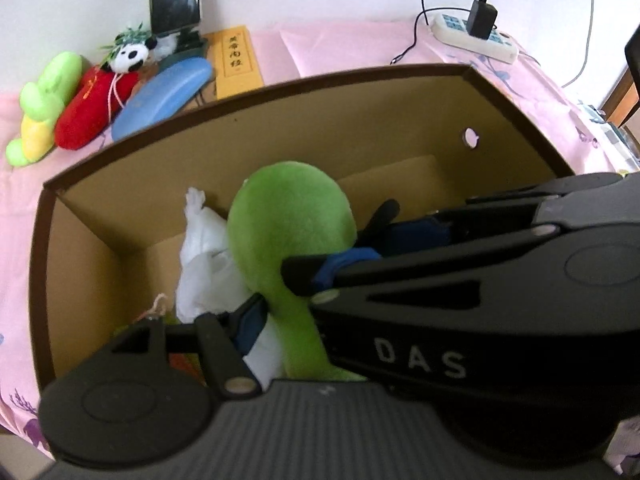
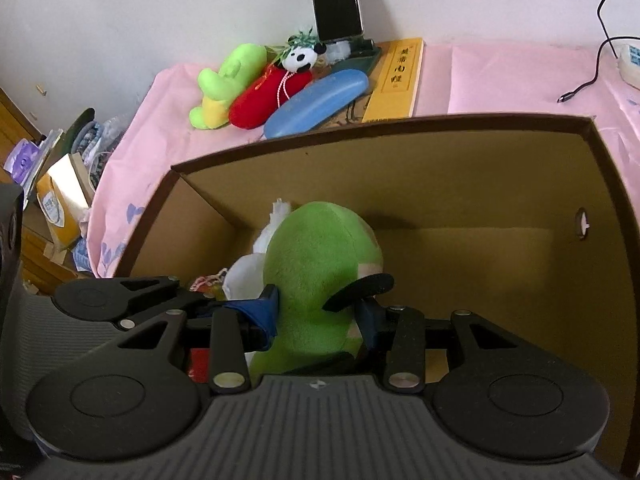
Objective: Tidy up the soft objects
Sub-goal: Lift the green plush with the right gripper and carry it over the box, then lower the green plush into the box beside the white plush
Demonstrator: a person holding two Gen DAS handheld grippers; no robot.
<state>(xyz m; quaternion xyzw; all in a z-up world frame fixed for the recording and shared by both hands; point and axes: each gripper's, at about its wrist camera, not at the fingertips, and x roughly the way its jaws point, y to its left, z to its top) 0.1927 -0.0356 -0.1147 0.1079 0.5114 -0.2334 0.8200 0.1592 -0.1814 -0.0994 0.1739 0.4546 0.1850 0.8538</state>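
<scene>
Green plush toy (image 1: 292, 240) hangs inside the open cardboard box (image 1: 280, 120), long axis running from the rounded head at the far end back toward both cameras; the narrower body end sits nearest the fingers.

Left gripper (image 1: 276, 292) pinches the plush at its narrow part, blue pads pressing on either side. Right gripper (image 2: 320, 312) also clamps the plush body between its two blue-padded fingers.

Left view shows the right gripper crossing in from the right, blocking the box's near right corner. Right view alone shows clutter off the table's left edge and a black disc (image 2: 360, 286) against the plush.

White soft item (image 1: 204, 264) lies just left of the plush in the box.

Beyond the fingertips, past the box wall: light-green plush (image 2: 224, 84), red plush (image 2: 264, 100), panda (image 2: 300, 58), blue case (image 2: 316, 100), yellow book (image 2: 396, 80), power strip (image 1: 476, 36).
</scene>
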